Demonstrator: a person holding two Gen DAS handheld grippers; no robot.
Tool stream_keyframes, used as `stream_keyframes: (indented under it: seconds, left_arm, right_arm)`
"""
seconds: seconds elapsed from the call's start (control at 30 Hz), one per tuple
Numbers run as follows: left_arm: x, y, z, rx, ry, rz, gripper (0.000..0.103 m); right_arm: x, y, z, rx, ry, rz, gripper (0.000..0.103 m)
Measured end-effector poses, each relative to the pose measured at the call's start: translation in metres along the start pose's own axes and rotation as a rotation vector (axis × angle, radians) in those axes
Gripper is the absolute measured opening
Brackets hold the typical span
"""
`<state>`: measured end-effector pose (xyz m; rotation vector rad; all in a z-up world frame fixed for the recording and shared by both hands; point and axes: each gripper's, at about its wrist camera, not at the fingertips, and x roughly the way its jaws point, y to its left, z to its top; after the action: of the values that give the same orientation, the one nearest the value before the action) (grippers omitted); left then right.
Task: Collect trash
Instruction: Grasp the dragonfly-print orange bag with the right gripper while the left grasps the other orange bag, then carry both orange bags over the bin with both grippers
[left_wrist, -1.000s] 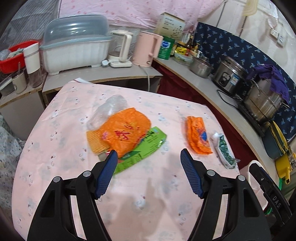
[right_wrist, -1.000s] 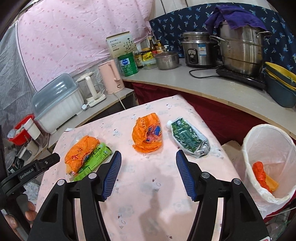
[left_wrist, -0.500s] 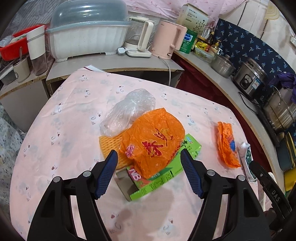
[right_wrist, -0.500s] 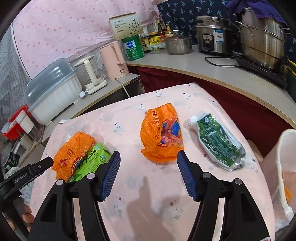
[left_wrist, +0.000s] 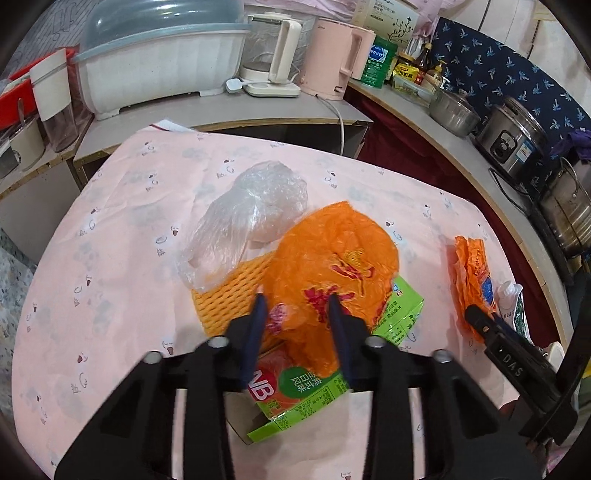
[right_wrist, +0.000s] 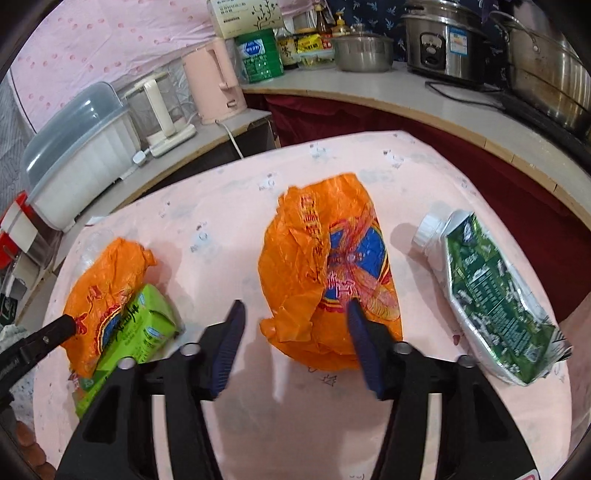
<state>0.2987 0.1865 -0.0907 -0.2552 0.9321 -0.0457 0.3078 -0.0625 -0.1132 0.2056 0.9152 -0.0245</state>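
Note:
On the pink tablecloth (left_wrist: 122, 229) an orange plastic bag (left_wrist: 332, 258) lies on a green carton (left_wrist: 306, 391), with an orange foam net (left_wrist: 229, 295) and a clear plastic bag (left_wrist: 247, 210) beside it. My left gripper (left_wrist: 295, 306) has its jaws partly closed around the near edge of that orange bag. A second orange bag with a blue print (right_wrist: 325, 266) lies mid-table; my right gripper (right_wrist: 295, 317) is open, its jaws straddling the bag's near edge. A crushed green pouch (right_wrist: 491, 299) lies to its right.
Behind the table a counter holds a white dish box with a grey lid (left_wrist: 162, 62), a pink kettle (left_wrist: 332, 59), a rice cooker (right_wrist: 443, 44) and steel pots (right_wrist: 546, 62). The first orange bag and carton also show in the right wrist view (right_wrist: 107, 295).
Both grippers moved forward and down to the bags. The left jaws narrowed around the orange bag on the carton. The right jaws came down over the blue-printed orange bag.

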Motion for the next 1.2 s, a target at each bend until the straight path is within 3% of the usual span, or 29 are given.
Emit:
stream_keyframes:
  seconds: [0.03, 0.07, 0.17, 0.67, 1.2]
  left_arm:
    - [0.000, 0.001, 0.000, -0.002, -0.004, 0.002, 0.021]
    - [-0.001, 0.001, 0.000, -0.001, -0.006, 0.001, 0.020]
    - [-0.007, -0.001, -0.002, 0.006, -0.019, 0.001, 0.016]
    - [-0.069, -0.025, -0.013, 0.034, -0.103, -0.047, 0.014]
    - [-0.148, -0.095, -0.040, 0.157, -0.193, -0.179, 0.014]
  right_arm:
    - [0.003, -0.001, -0.003, -0.002, 0.012, -0.001, 0.028]
    - [0.004, -0.001, -0.005, -0.001, 0.015, 0.000, 0.023]
    - [0.000, -0.003, -0.011, 0.001, 0.003, 0.004, 0.015]
    - [-0.074, -0.007, -0.023, 0.021, -0.092, 0.057, 0.013]
    - [-0.169, -0.042, -0.038, 0.077, -0.228, 0.057, 0.013]
